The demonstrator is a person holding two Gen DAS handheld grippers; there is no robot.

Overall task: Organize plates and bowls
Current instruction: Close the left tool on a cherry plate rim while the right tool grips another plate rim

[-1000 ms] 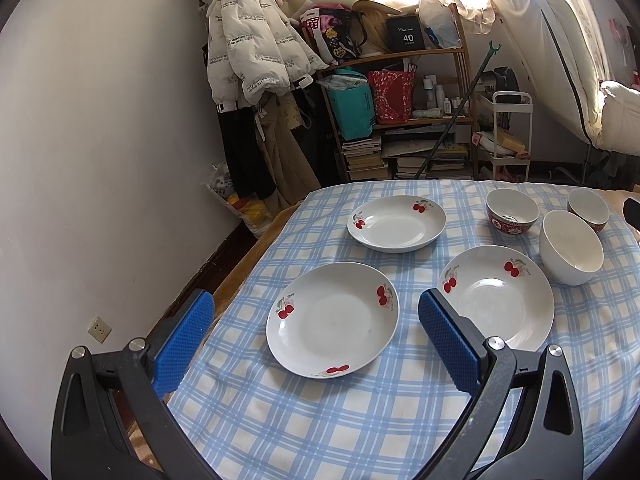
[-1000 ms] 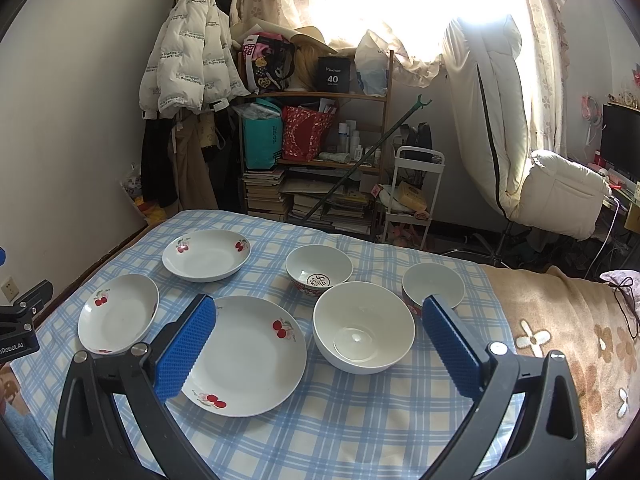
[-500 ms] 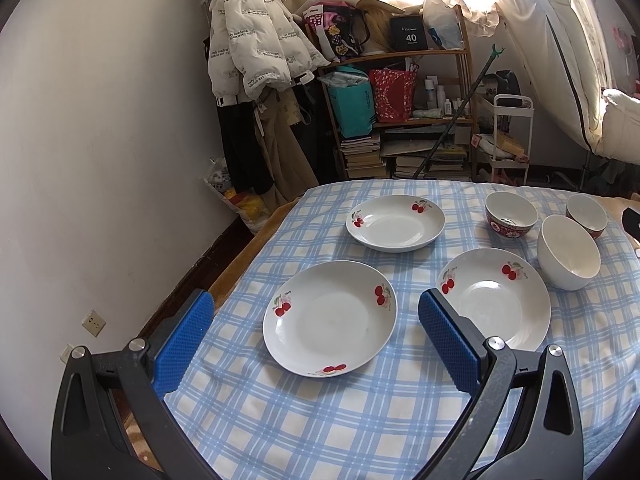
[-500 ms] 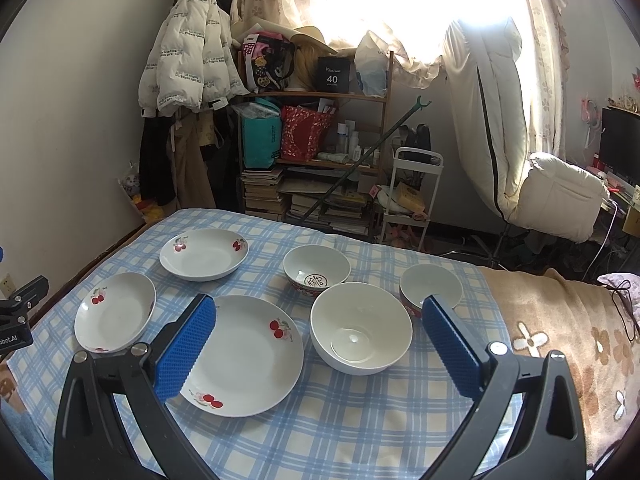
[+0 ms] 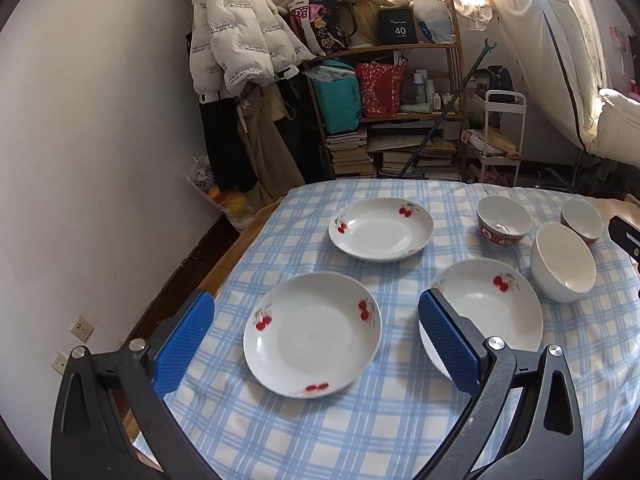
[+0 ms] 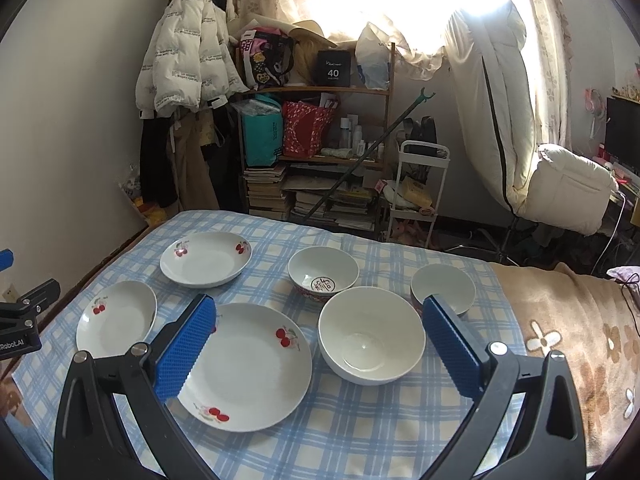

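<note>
Sitting empty: plain white bowl (image 6: 371,336), three cherry plates (image 5: 312,334).

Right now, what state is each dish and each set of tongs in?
Left tongs: open, empty.
Right tongs: open, empty.
Near-left plate: flat, unstacked.
Far plate: flat, unstacked.
Large plate: flat, unstacked.
White bowl: upright, empty.
Patterned bowl: upright, empty.
Small bowl: upright, unstacked.

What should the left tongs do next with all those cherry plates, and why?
Probably lower the left tongs toward the near cherry plate and take its rim. They are open and empty, that plate sits right between their blue pads, and all three plates lie apart on the checked cloth, none stacked.
</note>
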